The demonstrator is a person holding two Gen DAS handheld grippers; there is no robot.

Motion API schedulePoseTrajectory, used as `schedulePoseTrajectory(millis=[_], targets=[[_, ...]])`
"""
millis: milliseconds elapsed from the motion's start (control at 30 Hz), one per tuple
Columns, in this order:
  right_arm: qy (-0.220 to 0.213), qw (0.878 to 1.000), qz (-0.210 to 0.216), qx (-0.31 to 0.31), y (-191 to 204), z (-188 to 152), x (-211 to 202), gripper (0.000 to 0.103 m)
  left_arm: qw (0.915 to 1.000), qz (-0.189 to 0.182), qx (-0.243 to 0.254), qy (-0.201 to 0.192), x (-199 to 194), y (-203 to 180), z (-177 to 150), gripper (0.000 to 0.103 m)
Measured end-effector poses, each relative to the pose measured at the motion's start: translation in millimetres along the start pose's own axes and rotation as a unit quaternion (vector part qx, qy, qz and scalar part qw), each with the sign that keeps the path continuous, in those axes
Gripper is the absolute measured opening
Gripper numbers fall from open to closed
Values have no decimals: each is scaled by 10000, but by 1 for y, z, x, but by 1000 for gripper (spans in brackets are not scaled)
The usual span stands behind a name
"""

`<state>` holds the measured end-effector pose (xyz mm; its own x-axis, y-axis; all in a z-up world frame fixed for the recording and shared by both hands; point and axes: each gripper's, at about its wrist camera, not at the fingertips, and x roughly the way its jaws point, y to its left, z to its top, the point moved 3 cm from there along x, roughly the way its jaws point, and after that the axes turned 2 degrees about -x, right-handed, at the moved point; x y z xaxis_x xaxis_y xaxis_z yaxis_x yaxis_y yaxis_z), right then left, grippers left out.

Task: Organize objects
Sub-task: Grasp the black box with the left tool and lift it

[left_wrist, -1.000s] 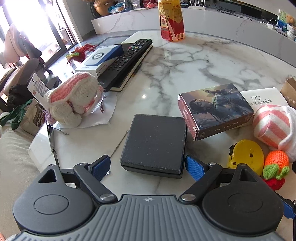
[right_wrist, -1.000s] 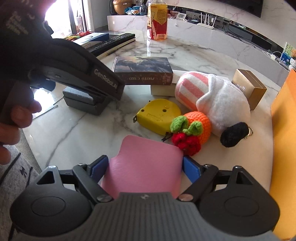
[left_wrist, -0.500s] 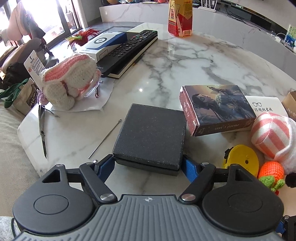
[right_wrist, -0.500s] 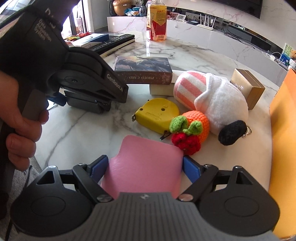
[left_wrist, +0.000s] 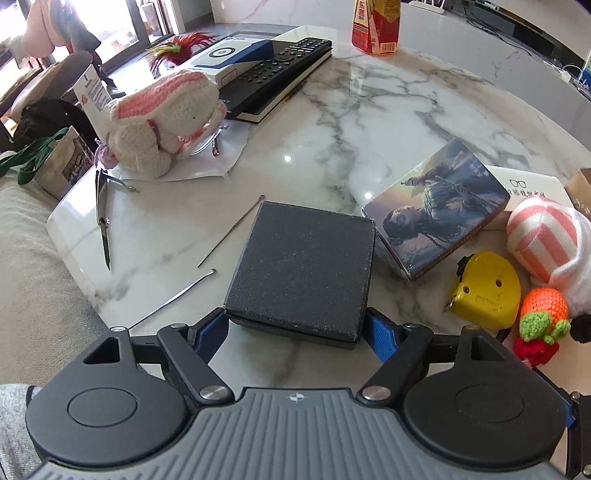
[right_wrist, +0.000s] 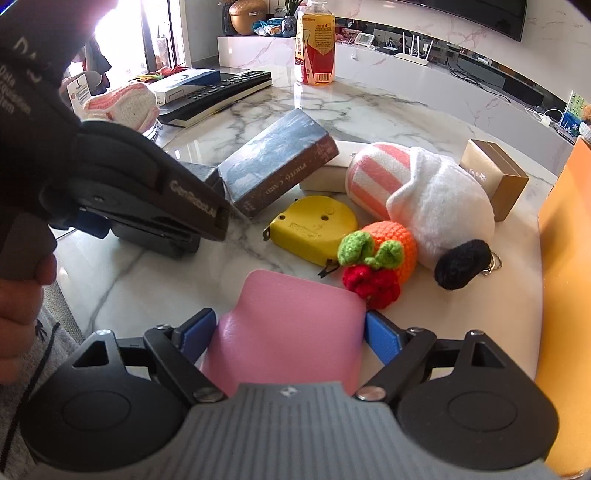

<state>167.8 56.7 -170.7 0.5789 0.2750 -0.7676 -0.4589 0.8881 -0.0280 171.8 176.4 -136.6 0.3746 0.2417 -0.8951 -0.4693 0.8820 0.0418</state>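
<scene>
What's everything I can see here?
black box: 1, black, between left jaws
pouch: 1, pink, between right jaws
picture box: 1, blue-grey, beside black box
tape measure: 1, yellow, near right
crochet fruit: 1, orange-red, beside tape measure
striped plush: 1, pink-white, behind fruit
crochet rabbit: 1, cream-pink, left
remote: 1, black, far left
drink: 1, red-yellow, far edge
brown box: 1, brown, right
left gripper: 1, black, jaws just widened, on black box
right gripper: 1, black, jaws gripping pouch

White marble table (left_wrist: 388, 122). Black box (left_wrist: 303, 273) right at the left gripper's tips, photo card box (left_wrist: 436, 218) just beyond to its right, yellow tape measure (left_wrist: 487, 288) further right, remote (left_wrist: 280, 70) far ahead.
</scene>
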Motion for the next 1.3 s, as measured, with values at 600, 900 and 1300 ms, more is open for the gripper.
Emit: schedulePoseTrajectory(millis=[600, 900, 1300], targets=[[14, 9999, 134, -42, -4, -1, -2, 87, 9944, -263, 864, -541, -16, 2, 28, 97], [7, 9999, 119, -40, -3, 0, -1, 88, 9941, -225, 1043, -190, 3, -11, 23, 97], [-36, 9995, 211, -220, -2, -3, -3, 86, 9977, -22, 644, -227, 13, -13, 23, 92]])
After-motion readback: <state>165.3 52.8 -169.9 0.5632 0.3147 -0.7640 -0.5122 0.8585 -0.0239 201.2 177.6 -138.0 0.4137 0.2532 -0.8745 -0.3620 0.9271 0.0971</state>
